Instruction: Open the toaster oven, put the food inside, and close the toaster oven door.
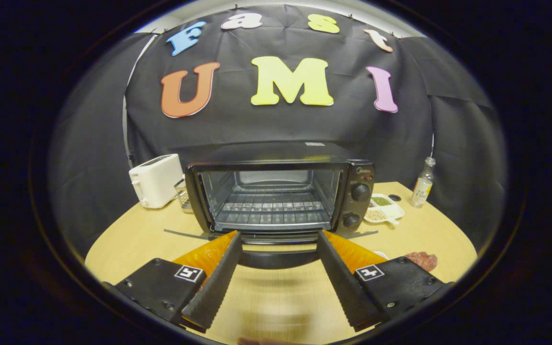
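Observation:
A black toaster oven (352, 191) stands on the wooden table (137, 239) with its door (278, 258) dropped down flat toward me. The wire rack (273, 206) inside is bare. My gripper (279, 235) is open, its fingertips just above the lowered door's front edge, with nothing between the fingers. A piece of reddish-brown food (422, 260) lies on the table to the right, just beyond the right finger.
A white toaster (156, 179) stands left of the oven, with a wire basket (183, 194) between them. Right of the oven sit a white divided dish (384, 209) with grains and a small bottle (423, 184). The table's round edge curves close on both sides.

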{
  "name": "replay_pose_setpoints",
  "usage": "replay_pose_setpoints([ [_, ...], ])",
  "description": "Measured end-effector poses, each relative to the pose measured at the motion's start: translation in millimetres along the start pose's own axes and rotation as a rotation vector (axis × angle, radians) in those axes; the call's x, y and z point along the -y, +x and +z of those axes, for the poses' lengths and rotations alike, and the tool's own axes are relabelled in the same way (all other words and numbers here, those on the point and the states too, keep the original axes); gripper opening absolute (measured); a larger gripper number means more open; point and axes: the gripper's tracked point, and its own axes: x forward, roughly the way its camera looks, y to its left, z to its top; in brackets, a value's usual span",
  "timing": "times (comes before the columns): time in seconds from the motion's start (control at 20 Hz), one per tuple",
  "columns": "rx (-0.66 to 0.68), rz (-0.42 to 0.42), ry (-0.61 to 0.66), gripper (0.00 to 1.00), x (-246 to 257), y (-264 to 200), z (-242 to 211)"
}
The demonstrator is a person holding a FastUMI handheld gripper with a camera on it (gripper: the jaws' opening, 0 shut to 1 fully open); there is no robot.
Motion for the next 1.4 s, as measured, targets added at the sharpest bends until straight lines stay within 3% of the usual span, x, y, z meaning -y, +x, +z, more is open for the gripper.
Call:
replay_pose_setpoints([
  [0.3,-0.008,-0.020,-0.035,0.99,-1.2,-7.2,-49.7],
  [0.55,-0.265,0.019,0.011,1.00,-4.7,9.3,-153.5],
  [1.05,-0.300,0.098,0.012,0.99,-10.2,-4.3,-153.3],
  [1.4,-0.268,0.140,0.012,0.99,12.9,-19.1,-128.9],
])
